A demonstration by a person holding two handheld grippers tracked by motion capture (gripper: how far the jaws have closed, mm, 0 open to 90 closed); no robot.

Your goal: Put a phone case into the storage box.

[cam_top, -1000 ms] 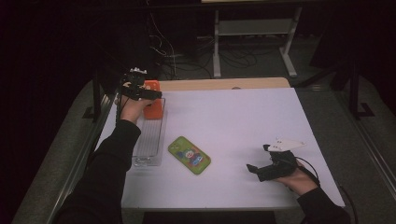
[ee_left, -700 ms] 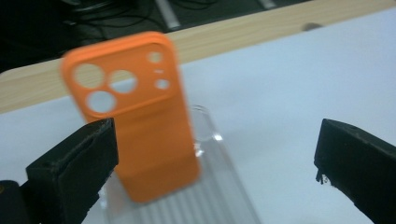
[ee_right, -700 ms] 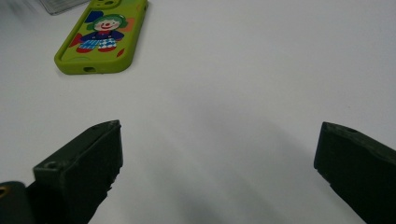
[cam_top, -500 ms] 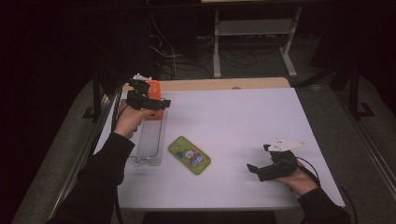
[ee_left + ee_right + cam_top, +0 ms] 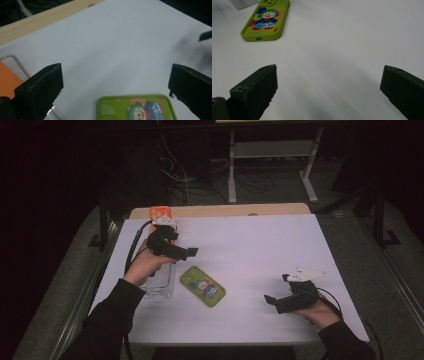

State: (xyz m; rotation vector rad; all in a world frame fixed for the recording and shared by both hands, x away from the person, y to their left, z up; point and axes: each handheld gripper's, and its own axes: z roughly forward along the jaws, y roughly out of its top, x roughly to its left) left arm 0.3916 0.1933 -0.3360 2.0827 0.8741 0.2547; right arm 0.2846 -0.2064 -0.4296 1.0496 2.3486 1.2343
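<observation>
High view: left gripper (image 5: 187, 253) hovers just above the green phone case (image 5: 202, 286) — jaws wide, empty; right gripper (image 5: 272, 301) rests well apart, jaws wide too.

Green phone case (image 5: 265, 20) beyond wide-apart jaws

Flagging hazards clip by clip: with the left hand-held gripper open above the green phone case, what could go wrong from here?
1. The green phone case lies flat on the smooth white table; the open left hand-held gripper may push it rather than grip it.
2. The clear tray sits right beside the case, so a jaw could knock it on the way down.
</observation>
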